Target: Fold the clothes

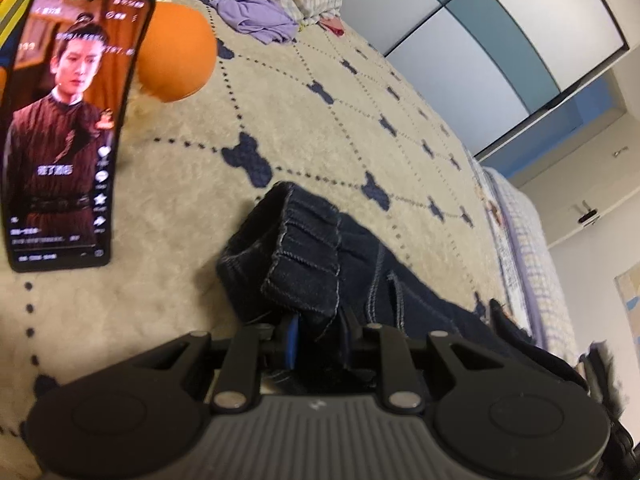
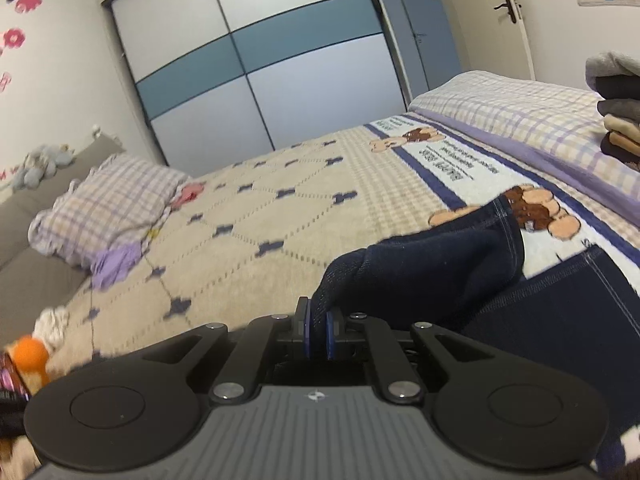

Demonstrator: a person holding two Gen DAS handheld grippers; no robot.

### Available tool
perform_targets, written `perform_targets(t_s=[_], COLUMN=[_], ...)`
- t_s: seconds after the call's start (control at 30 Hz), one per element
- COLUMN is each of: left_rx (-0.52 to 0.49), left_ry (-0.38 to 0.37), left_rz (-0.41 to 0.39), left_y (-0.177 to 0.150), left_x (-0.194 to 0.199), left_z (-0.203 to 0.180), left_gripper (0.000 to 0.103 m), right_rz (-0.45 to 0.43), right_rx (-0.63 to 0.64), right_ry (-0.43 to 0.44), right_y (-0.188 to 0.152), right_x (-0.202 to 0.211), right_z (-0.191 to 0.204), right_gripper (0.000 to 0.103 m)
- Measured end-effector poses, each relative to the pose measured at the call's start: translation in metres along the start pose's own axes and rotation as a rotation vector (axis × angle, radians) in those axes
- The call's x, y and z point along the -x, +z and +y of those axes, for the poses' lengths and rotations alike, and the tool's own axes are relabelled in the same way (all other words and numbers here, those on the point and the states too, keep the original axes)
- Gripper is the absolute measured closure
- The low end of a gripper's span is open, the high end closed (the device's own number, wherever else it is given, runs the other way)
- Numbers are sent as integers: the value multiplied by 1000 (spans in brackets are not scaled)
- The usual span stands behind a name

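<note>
Left gripper (image 1: 316,332) clamps narrow on dark jeans (image 1: 320,256) waistband. Right gripper (image 2: 318,330) pinches a jeans (image 2: 432,276) fold nearly shut. Jeans lie across beige patterned blanket (image 1: 320,128); wardrobe (image 2: 248,60) behind.

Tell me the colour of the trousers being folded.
Dark navy denim trousers with lighter contrast stitching, seen best in the right wrist view.

Both my wrist cameras are hovering low over the bed (image 2: 280,216).
Left one is tilting toward the phone (image 1: 60,128); both are sharing the wardrobe (image 2: 256,72).
</note>
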State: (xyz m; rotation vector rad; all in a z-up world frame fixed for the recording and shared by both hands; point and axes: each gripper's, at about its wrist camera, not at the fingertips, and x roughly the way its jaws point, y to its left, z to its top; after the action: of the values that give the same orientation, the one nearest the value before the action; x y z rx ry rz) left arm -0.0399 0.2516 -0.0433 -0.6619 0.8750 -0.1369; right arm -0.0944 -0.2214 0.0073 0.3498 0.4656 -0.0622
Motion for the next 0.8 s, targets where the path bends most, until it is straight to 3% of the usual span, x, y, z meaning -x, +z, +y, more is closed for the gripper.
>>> perform_targets(t_s=[0.53, 0.8], left_rx=[-214, -293], left_ry=[219, 288], left_rz=[28, 17], left_y=[-20, -27], left_x=[-8, -13], left_z=[-15, -25], left_gripper=[82, 78], right_rz=[131, 207], right_rx=[153, 283], right_ry=[-75, -153], right_y=[-90, -112], right_x=[-5, -28], right_z=[-6, 5], right_gripper=[95, 93])
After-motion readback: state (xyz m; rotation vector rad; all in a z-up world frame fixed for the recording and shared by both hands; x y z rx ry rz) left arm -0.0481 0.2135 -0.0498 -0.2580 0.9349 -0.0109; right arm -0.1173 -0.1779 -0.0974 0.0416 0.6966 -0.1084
